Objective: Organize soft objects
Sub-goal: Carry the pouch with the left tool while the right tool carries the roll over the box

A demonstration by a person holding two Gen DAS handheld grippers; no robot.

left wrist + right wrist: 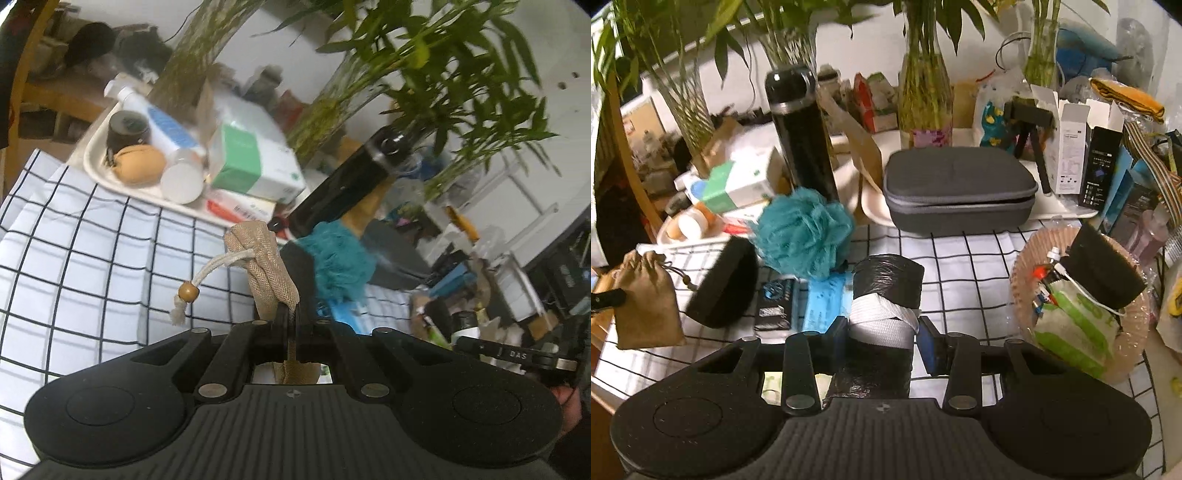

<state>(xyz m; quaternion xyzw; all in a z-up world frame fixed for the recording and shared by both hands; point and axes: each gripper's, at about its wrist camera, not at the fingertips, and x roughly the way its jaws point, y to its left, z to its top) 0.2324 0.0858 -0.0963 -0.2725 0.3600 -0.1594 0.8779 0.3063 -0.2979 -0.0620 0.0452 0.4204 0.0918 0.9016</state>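
Observation:
My left gripper (pixel 291 317) is shut on a beige drawstring pouch (pixel 264 264) and holds it above the checked cloth; its cord with a wooden bead (pixel 188 291) hangs to the left. The pouch also shows at the far left of the right wrist view (pixel 646 302). My right gripper (pixel 882 328) is shut on a black roll of bags with a grey band (pixel 884 295). A teal bath pouf (pixel 803 232) lies on the cloth ahead, also in the left wrist view (pixel 340 264). A black sponge (pixel 724 280) lies left of the roll.
A round basket (pixel 1023 266) at the right holds a black sponge (pixel 1102 269) and packets. A grey zip case (pixel 960 188), a black flask (pixel 801 133), plant vases and boxes crowd the back. A white tray (pixel 92 166) holds bottles and a tan pouch.

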